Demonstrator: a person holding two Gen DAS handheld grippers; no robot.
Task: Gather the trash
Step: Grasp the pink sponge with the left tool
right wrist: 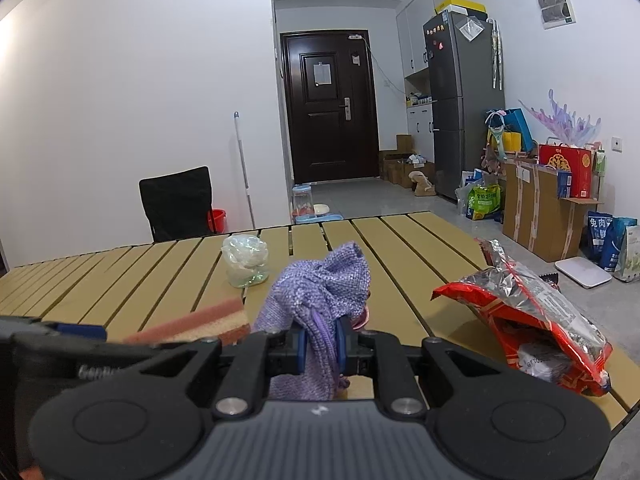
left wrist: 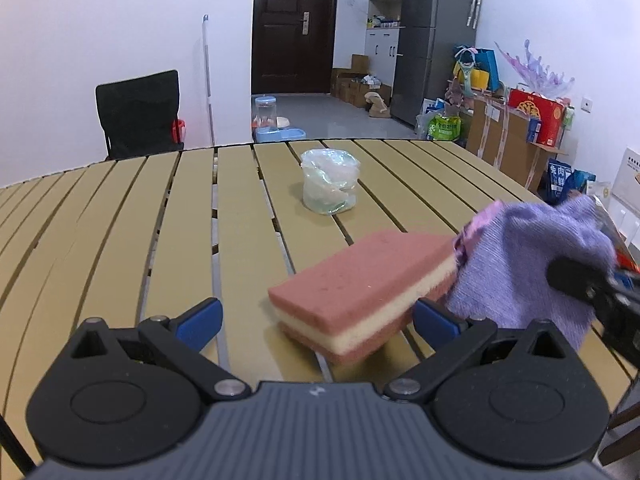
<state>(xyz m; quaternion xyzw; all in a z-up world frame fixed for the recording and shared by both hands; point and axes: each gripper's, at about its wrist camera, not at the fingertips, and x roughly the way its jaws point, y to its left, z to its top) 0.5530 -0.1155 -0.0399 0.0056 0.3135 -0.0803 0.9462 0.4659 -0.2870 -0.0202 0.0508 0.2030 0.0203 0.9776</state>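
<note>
Right gripper [right wrist: 320,346] pinching purple cloth [right wrist: 316,292] (bunched, lifted). Left gripper [left wrist: 318,322] spread wide around pink sponge [left wrist: 360,292]. Red snack bag [right wrist: 532,320] at right, on table [right wrist: 140,276].

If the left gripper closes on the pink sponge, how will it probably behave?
The pink sponge looks like porous foam in layers, so it would probably compress between the fingers and weigh little. Its flat block shape should not roll. The left gripper is open around it.
</note>
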